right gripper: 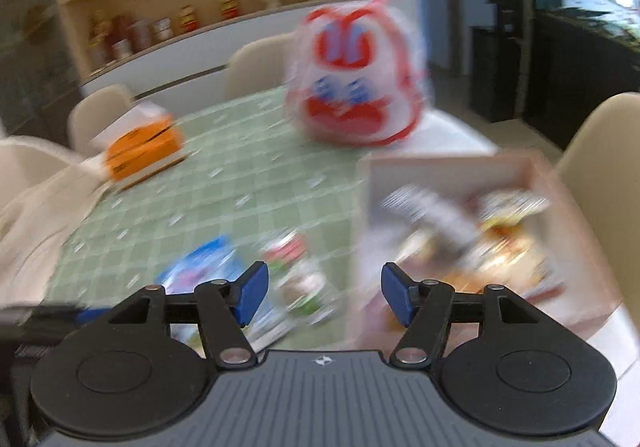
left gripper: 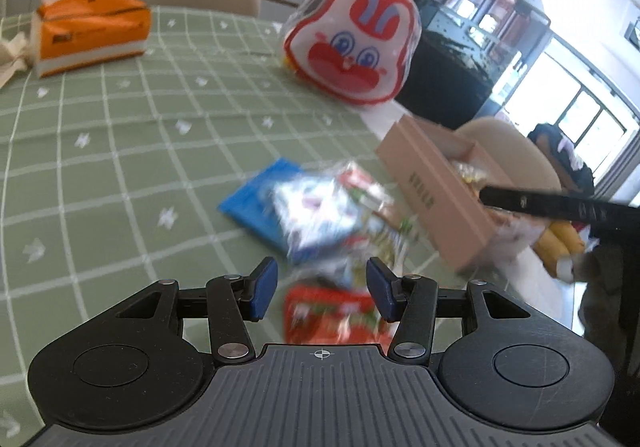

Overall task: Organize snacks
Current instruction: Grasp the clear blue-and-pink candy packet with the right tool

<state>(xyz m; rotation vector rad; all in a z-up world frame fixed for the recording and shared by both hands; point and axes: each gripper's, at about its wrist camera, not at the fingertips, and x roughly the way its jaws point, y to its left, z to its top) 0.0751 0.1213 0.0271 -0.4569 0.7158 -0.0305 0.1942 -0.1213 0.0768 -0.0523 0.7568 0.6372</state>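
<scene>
Nearest, the left gripper (left gripper: pixel 321 289) and right gripper (right gripper: pixel 323 295) were held wide apart and empty, presumably readied for picking. Loose snack packets (left gripper: pixel 320 215) were left on the tablecloth (left gripper: pixel 100 135), just beside the partly filled cardboard box (left gripper: pixel 436 199); beyond, a rabbit-faced bag (left gripper: pixel 352 39) was stood.

Green checked cloth table cover (left gripper: pixel 120 151): matt, woven. Pink cardboard box (left gripper: pixel 436 199): matt, smooth. Blue snack packet (left gripper: pixel 260 199): glossy plastic film. Rabbit-face bag (left gripper: pixel 352 39): shiny clear plastic. Orange tissue pack (left gripper: pixel 92 31): glossy wrapper, soft paper.
</scene>
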